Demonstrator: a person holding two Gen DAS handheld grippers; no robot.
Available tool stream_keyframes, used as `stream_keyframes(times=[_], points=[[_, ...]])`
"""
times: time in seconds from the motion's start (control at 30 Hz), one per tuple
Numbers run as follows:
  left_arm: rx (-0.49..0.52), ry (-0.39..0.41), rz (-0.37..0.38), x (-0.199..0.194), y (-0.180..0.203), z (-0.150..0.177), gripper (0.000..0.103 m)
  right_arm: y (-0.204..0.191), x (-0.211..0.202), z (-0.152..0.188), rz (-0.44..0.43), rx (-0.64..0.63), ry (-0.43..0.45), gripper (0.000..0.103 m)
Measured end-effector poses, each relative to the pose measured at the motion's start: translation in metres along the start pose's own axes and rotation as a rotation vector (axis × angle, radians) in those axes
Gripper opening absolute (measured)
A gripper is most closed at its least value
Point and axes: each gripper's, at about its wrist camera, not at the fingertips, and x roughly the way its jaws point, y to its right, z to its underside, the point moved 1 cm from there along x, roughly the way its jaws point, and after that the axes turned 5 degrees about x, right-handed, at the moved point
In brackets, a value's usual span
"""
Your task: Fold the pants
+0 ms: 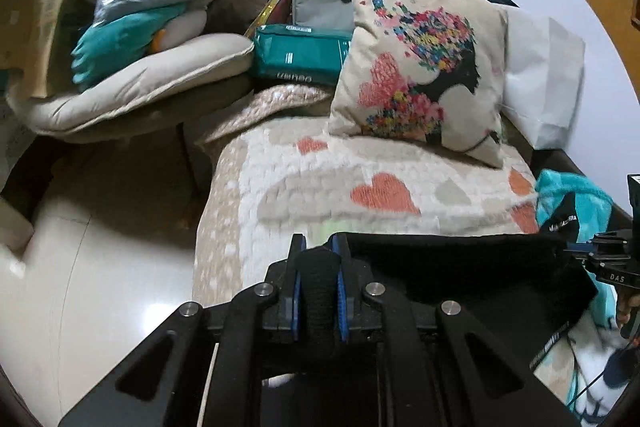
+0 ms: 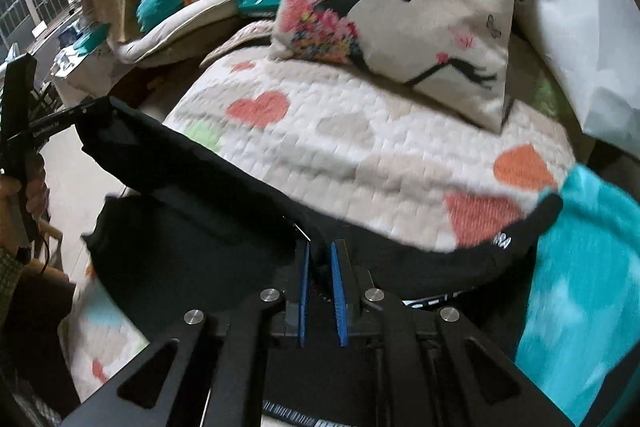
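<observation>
— Black pants [image 2: 208, 187] hang over the heart-print blanket [image 2: 360, 147], left gripper [image 1: 319, 281] and right gripper [image 2: 320, 267] each clamped on an edge.
— Mid-fold, I'd judge; next, carry both corners across evenly, then release.

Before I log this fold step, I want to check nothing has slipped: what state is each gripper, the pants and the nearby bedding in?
left gripper: shut on a bunched edge of the black pants.
right gripper: shut on the pants' edge.
black pants: lifted, stretched between both grippers above the blanket.
heart-print blanket: spread flat.
printed cushion: propped upright.
teal towel: crumpled beside the pants.
</observation>
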Motion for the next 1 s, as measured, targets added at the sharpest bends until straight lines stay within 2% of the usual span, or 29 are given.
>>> stream_keyframes(times=[0.07,0.1,0.37,0.53,0.7,0.77,0.83,1.0], points=[[0.0,-0.012,-0.009,-0.008,0.003,0.016,0.013,-0.006,-0.004,0.018,-0.005,0.005,-0.011,0.011],[-0.002,-0.022,-0.016,-0.012,0.004,0.026,0.013,-0.009,-0.006,0.027,-0.012,0.011,-0.016,0.006],[-0.042,-0.129,-0.036,-0.024,0.01,0.097,0.013,-0.018,-0.006,0.08,-0.022,0.057,-0.045,0.007],[-0.02,-0.201,-0.075,-0.023,0.017,0.132,0.015,-0.027,0.008,0.11,-0.009,0.042,-0.118,0.007],[0.0,-0.255,-0.107,-0.026,0.018,0.157,0.025,-0.035,0.023,0.131,0.02,0.01,-0.195,0.008],[0.0,-0.261,-0.118,-0.032,0.016,0.162,0.044,-0.038,0.026,0.136,0.036,-0.009,-0.214,0.011],[-0.016,-0.267,-0.114,-0.038,0.01,0.167,0.053,-0.04,0.026,0.14,0.05,-0.016,-0.222,0.012],[-0.113,-0.273,-0.063,-0.054,-0.01,0.178,0.055,-0.039,0.027,0.151,0.058,0.004,-0.263,0.023]])
